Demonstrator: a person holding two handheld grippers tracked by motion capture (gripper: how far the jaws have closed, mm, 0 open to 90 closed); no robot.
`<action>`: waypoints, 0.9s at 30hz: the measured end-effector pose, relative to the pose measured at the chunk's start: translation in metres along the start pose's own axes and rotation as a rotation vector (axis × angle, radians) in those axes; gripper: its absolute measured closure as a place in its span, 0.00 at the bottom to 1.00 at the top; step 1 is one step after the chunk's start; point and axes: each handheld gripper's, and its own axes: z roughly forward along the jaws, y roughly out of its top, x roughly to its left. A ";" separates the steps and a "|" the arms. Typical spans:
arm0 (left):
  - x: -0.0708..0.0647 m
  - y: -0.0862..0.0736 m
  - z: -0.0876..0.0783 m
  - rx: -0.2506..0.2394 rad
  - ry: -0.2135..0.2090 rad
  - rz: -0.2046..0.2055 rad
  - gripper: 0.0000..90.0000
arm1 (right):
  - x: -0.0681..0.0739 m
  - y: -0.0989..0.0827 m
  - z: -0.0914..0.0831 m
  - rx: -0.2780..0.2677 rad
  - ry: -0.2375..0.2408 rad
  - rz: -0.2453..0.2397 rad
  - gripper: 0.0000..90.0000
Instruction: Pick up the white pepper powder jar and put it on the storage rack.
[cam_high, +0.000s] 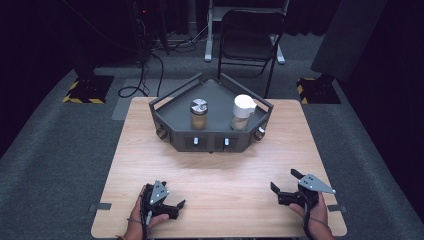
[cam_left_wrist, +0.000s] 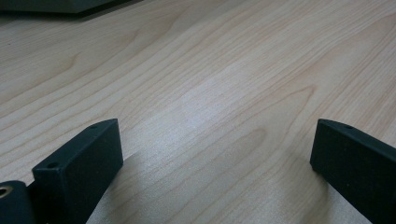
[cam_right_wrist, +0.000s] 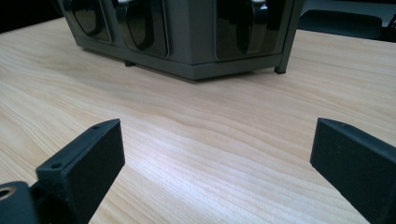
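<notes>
Two tools, left tool and right tool, rest released, empty, low in frame on surface. Reach jars (spice jar, white-lidded jar) on grey tray squarely, jaws wide.

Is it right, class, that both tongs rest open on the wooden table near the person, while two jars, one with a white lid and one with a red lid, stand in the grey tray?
Not quite. The high view shows no red lid: the left jar has a silver-grey one. The other jar does have a white lid. Both stand in the grey tray, and the left tongs and right tongs rest open on the wooden table.
</notes>
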 end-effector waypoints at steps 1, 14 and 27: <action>0.000 0.000 0.000 0.000 0.000 0.000 0.02 | 0.000 -0.001 0.001 0.004 0.004 0.006 0.03; 0.000 0.000 0.000 0.000 0.000 0.000 0.03 | 0.000 -0.008 0.005 0.051 -0.003 0.010 0.03; 0.000 0.000 0.000 0.000 0.000 0.000 0.03 | 0.000 -0.017 0.011 0.103 0.001 0.019 0.03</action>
